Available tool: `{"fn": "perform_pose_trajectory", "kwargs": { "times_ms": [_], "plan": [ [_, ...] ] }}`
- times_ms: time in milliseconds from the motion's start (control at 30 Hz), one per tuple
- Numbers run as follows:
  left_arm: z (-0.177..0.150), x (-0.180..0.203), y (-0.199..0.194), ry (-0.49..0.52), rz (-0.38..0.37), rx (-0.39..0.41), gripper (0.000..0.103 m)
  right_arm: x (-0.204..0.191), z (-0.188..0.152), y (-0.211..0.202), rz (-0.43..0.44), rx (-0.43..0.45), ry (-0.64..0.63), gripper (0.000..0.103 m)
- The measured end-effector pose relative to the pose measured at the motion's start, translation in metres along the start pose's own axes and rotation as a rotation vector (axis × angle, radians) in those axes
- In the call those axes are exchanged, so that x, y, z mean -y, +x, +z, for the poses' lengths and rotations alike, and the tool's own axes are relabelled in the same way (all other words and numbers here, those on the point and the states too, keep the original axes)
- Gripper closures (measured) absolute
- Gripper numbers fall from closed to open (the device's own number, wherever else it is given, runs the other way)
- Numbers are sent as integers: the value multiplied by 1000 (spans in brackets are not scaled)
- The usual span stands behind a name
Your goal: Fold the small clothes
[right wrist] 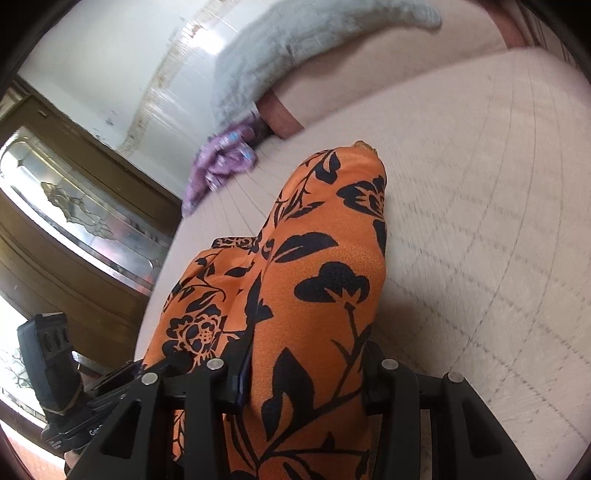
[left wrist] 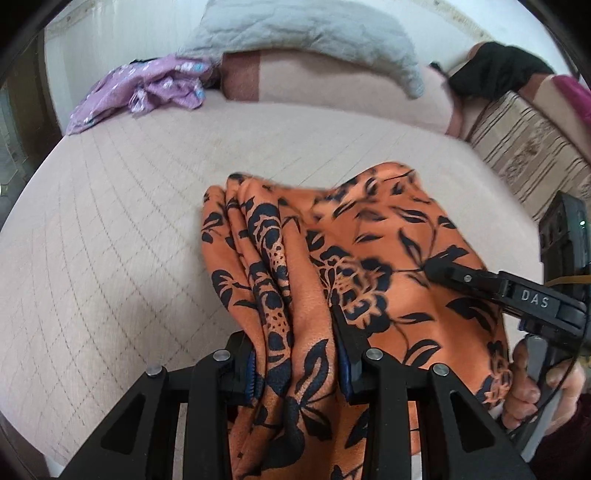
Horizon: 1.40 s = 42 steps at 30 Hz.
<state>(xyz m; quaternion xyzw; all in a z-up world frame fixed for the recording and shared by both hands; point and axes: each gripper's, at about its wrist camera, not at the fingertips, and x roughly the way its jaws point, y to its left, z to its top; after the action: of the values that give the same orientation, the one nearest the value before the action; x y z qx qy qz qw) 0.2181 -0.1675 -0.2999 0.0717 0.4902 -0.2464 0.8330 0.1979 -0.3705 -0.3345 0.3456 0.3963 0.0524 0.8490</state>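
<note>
From the left wrist view, the left gripper point(left wrist: 295, 365) is clenched on a gathered bunch of the orange garment point(left wrist: 354, 251), a cloth with a black flower and leaf print. The cloth rises in folds between the two fingers, whose blue pads point(left wrist: 252, 373) press into it from either side. Beyond the fingers the garment spreads out and hangs above the pale quilted bed point(left wrist: 122, 221). At the right edge the right gripper point(left wrist: 439, 271) reaches in, its black fingertip lying against the orange cloth; a hand point(left wrist: 535, 391) grips its handle. Near the far left of the bed lies a crumpled purple garment point(left wrist: 147, 88), well apart from the orange one. Behind it a grey quilt point(left wrist: 314, 33) is draped over a pink pillow point(left wrist: 332, 81), and something black point(left wrist: 495, 70) sits at the far right by a striped cushion point(left wrist: 524, 147).

From the right wrist view, the right gripper point(right wrist: 306, 384) is grasping another bunch of the same orange garment point(right wrist: 325, 258), which stands up between its fingers as a thick fold, with the bed point(right wrist: 480, 221) beneath. The left gripper point(right wrist: 92, 398) shows at the lower left, just beside the cloth. The purple garment point(right wrist: 221, 162) lies farther off by the grey quilt point(right wrist: 277, 62), and a wooden door with a glass panel point(right wrist: 74, 206) stands to the left
</note>
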Motion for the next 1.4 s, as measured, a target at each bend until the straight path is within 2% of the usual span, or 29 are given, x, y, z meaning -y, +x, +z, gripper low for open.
{"fn": "perform_pose_trajectory", "kwargs": {
  "times_ms": [133, 200, 333, 500, 600, 733, 867, 900, 1000, 1100, 1300, 1400],
  "plan": [
    [-4, -2, 5, 15, 26, 15, 60, 9, 0, 4, 13, -11, 45, 56],
    [-7, -2, 5, 19, 42, 27, 56, 10, -2, 4, 5, -18, 55, 51],
    [-18, 0, -3, 24, 82, 55, 44, 9, -6, -2, -31, -24, 78, 41],
    [-29, -9, -10, -25, 95, 61, 31, -2, -11, -24, -92, 17, 33, 39],
    [-39, -13, -14, -53, 103, 64, 29, -8, -19, -39, -125, 56, 2, 39],
    [-51, -12, -21, -44, 136, 73, 29, -31, -32, -62, -191, 156, -113, 40],
    [-57, -13, -24, -51, 146, 74, 29, -47, -46, -79, -177, 226, -180, 42],
    [-58, -13, -24, -52, 148, 75, 28, -48, -48, -80, -173, 224, -180, 42],
    [-63, -15, -21, -50, 163, 78, 23, -42, -56, -60, -182, 131, -170, 58],
    [-63, -15, -19, -60, 171, 74, 21, -35, -60, -33, -261, 44, -183, 58],
    [-61, -9, -39, -31, 218, 76, 21, -38, -59, -53, -231, 80, -143, 59],
    [-58, -9, -58, -34, 263, 97, 21, -45, -62, -75, -199, 147, -129, 59]
  ]
}}
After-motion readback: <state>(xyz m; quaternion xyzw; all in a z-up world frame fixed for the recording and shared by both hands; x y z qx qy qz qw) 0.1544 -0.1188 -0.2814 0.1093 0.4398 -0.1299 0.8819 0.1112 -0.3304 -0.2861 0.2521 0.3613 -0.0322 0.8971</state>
